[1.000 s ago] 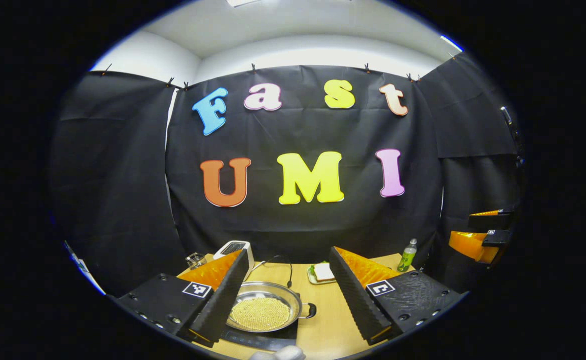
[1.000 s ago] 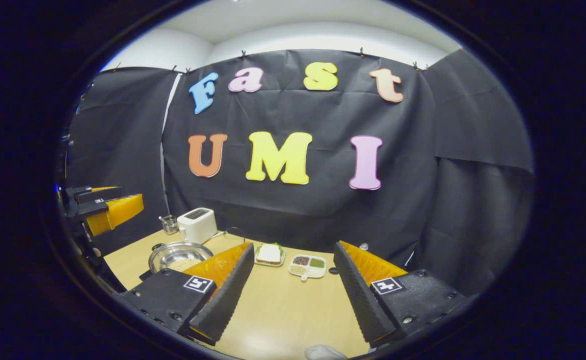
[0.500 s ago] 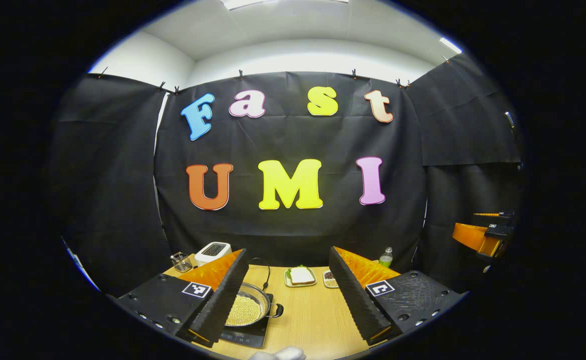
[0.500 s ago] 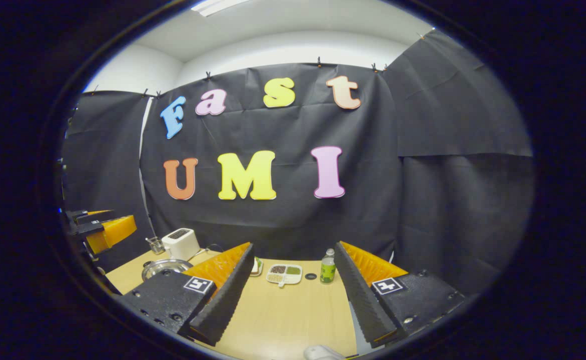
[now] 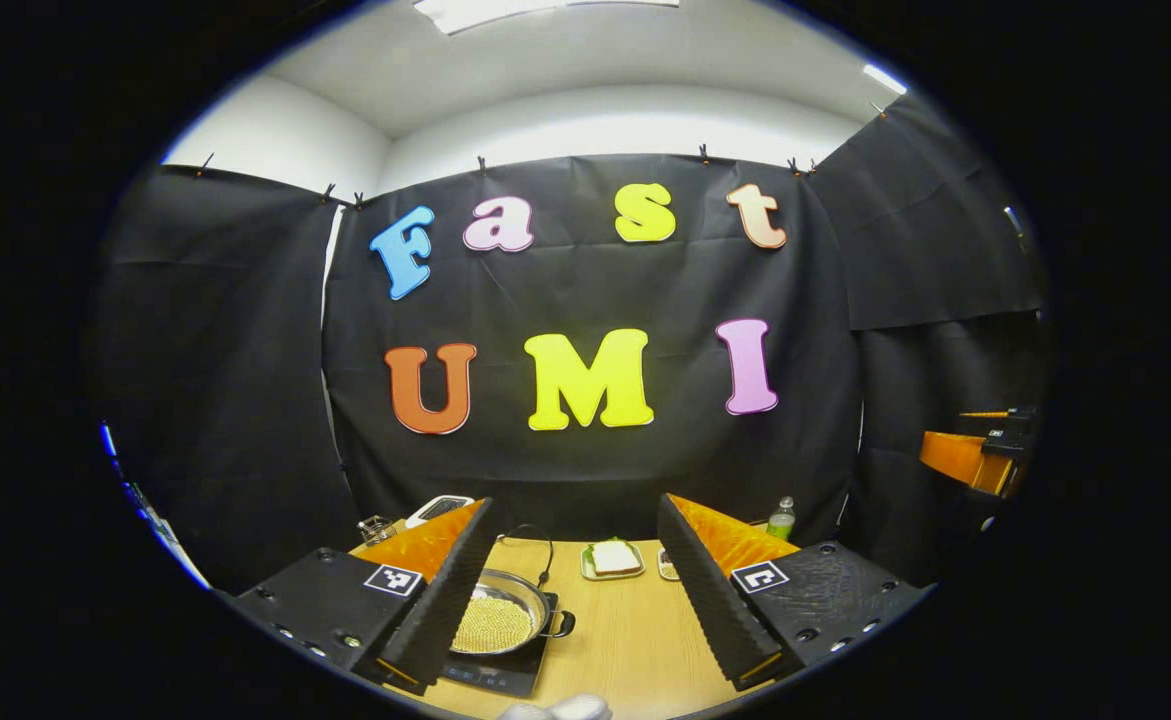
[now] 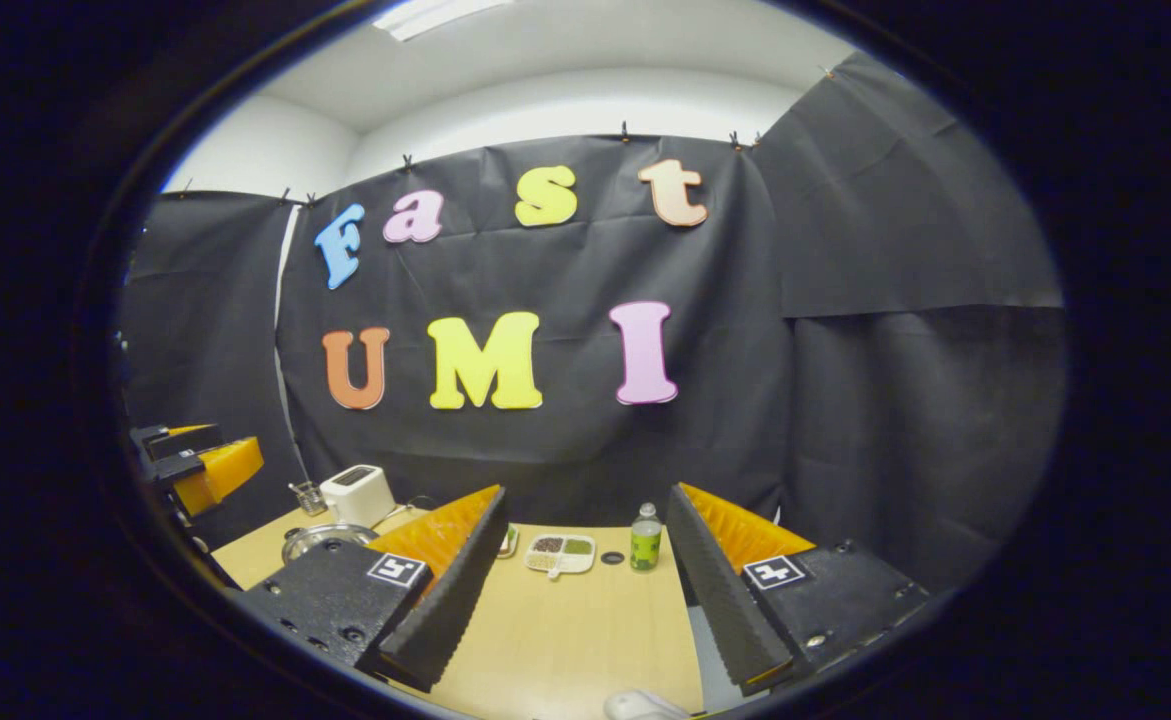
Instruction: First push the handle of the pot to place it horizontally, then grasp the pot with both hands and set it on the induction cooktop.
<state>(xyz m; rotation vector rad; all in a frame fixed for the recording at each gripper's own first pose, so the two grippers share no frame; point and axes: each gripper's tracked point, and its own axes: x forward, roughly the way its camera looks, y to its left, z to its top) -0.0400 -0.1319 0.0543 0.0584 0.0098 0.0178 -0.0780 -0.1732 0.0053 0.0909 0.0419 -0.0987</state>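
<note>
We see a pale wooden table (image 5: pixel 625 640) with a smooth grained top, bare across its near middle in both views. At its left, in the left gripper view, a flat dark induction cooktop (image 5: pixel 505 672) carries the round shiny metal pot (image 5: pixel 505 618), filled with small yellowish grains, its dark loop handle (image 5: pixel 562 625) pointing right. Behind it stands a boxy white toaster (image 6: pixel 357 492); farther right lie a sectioned white tray (image 6: pixel 560 552), a green plastic bottle (image 6: pixel 645 540) and a small dish with white bread (image 5: pixel 613 558).

Our left gripper (image 5: pixel 577 600) hangs above the table with ridged fingers spread wide, gripping nothing. Our right gripper (image 6: pixel 585 600) is likewise parted and empty, above open tabletop.
</note>
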